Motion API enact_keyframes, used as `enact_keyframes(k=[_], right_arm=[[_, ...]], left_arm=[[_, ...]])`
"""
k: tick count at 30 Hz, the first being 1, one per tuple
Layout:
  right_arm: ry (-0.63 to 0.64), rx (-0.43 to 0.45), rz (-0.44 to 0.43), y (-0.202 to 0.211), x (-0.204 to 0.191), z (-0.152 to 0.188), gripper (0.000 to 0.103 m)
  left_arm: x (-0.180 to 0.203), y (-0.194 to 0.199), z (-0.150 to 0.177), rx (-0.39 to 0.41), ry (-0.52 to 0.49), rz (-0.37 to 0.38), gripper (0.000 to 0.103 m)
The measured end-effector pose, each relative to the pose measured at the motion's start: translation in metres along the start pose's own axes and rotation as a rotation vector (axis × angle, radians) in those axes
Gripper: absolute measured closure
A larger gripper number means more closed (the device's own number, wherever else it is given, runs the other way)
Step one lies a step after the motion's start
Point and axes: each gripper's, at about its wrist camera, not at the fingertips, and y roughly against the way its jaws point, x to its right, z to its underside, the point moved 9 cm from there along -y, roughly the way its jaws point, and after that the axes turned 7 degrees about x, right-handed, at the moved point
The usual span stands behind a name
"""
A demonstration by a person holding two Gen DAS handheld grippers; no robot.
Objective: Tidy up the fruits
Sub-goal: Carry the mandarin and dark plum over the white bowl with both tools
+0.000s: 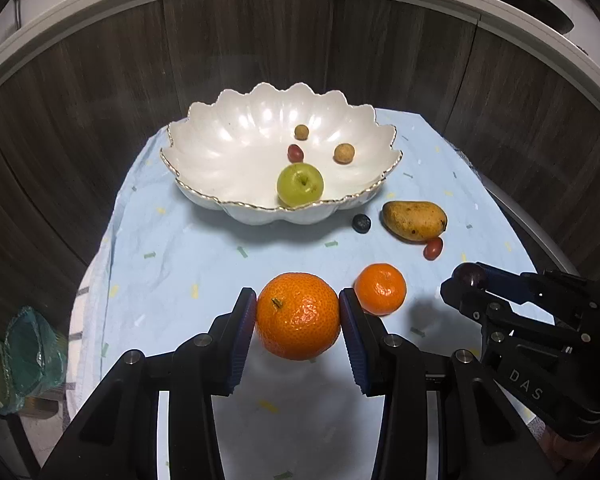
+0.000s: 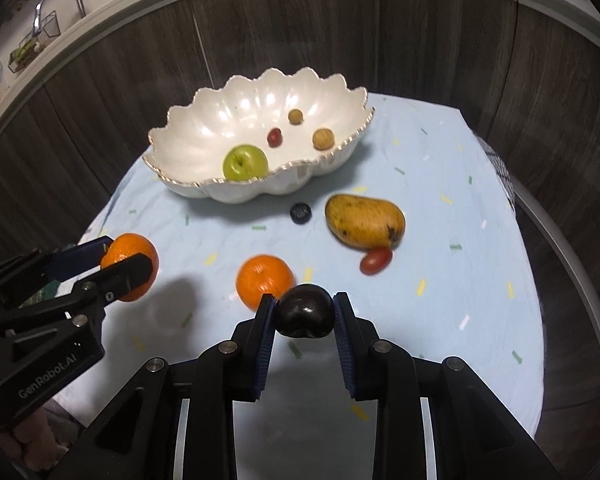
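Observation:
My left gripper (image 1: 298,308) is shut on a large orange (image 1: 298,316) and holds it above the table; it also shows in the right wrist view (image 2: 130,266). My right gripper (image 2: 305,310) is shut on a dark plum (image 2: 305,317), seen at right in the left wrist view (image 1: 470,274). A white scalloped bowl (image 1: 228,136) holds a green apple (image 1: 300,184), a red grape (image 1: 295,153) and two small brown fruits (image 1: 344,153). On the cloth lie a small orange (image 1: 380,289), a mango (image 1: 414,220), a red grape (image 1: 433,249) and a blueberry (image 1: 361,223).
The table has a light blue cloth (image 1: 204,256) and stands against dark wood cabinets (image 1: 100,92). A green plastic item (image 1: 24,356) lies off the table's left edge. A sink with a wire basket (image 2: 40,36) shows at far left.

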Motion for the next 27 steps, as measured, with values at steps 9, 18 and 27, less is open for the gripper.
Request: enact_keyframes(k=[9, 18, 27], right_arm=[[0.009, 0.037, -0.004, 0.006, -0.008, -0.027, 0.073], [0.012, 0.073, -0.007, 0.007, -0.012, -0.058, 0.073], [0.017, 0.096, -0.010, 0.003, -0.015, -0.086, 0.073]], left_arm=[[-0.006, 0.005, -0.019, 0.025, -0.004, 0.002, 0.061], [-0.016, 0.005, -0.048, 0.064, -0.007, 0.003, 0.061], [-0.028, -0.002, -0.072, 0.080, -0.009, 0.003, 0.061]])
